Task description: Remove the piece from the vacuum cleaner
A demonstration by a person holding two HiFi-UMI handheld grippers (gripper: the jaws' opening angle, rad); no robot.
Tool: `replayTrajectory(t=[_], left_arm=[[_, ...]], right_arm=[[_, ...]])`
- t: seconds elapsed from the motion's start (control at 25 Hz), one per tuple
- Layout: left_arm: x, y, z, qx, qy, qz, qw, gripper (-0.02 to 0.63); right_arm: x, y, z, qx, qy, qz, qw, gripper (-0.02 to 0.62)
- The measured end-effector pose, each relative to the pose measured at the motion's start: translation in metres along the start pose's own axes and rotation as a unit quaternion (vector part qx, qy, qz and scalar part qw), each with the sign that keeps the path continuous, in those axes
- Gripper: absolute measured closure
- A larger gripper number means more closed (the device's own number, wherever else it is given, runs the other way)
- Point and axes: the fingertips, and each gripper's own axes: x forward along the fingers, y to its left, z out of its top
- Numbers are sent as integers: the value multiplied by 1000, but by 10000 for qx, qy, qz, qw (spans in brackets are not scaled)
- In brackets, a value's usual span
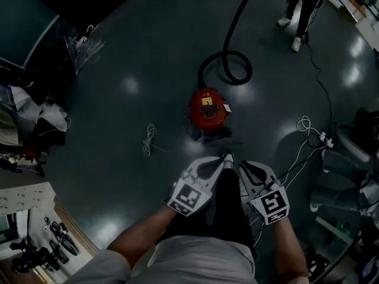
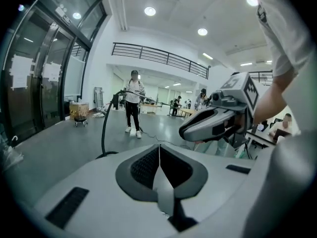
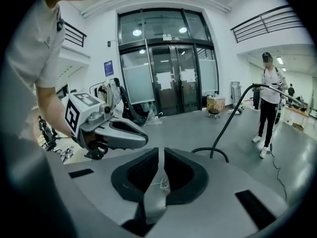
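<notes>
A small red vacuum cleaner (image 1: 207, 109) stands on the dark floor ahead of me. Its black hose (image 1: 228, 64) loops behind it and runs off to a person (image 1: 299, 7) standing farther away, who holds the wand (image 3: 271, 90). My left gripper (image 1: 221, 161) and right gripper (image 1: 241, 167) hover side by side close to my body, short of the vacuum and touching nothing. Both are shut with nothing between their jaws. The left gripper view shows the right gripper (image 2: 218, 121) alongside; the right gripper view shows the left gripper (image 3: 110, 131).
A white cord (image 1: 148, 139) lies on the floor left of the vacuum. A power strip with white cables (image 1: 315, 135) lies to the right, near a seated person's legs (image 1: 346, 185). Clutter lines the left wall, and a bench with tools (image 1: 41, 241) stands at lower left. Glass doors (image 3: 173, 78) are behind.
</notes>
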Motion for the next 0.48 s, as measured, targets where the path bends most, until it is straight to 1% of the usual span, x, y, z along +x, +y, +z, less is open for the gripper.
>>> replayTrajectory(t=[0.12, 0.24, 0.32, 0.36, 0.4, 0.44, 0.48], left_arm=[[45, 27, -46, 206, 394, -70, 9990, 599], [92, 51, -106, 379, 932, -126, 9948, 598], [124, 66, -152, 550, 1277, -172, 9901, 598], [140, 73, -175, 632, 1447, -199, 9872, 597], [155, 80, -199, 702, 1616, -230, 9841, 591], [169, 85, -223, 761, 1780, -266, 9807, 565], [182, 90, -246, 809, 1938, -309, 9772, 538]], right_arm=[[49, -32, -39, -263, 392, 162, 9988, 577], [99, -64, -94, -678, 872, 300, 9934, 575], [134, -85, -140, -1030, 1234, 393, 9862, 568], [151, -94, -165, -1168, 1420, 463, 9819, 558], [167, -102, -190, -1288, 1602, 545, 9771, 534], [183, -109, -214, -1410, 1768, 627, 9721, 507], [197, -116, -237, -1539, 1911, 700, 9669, 500]])
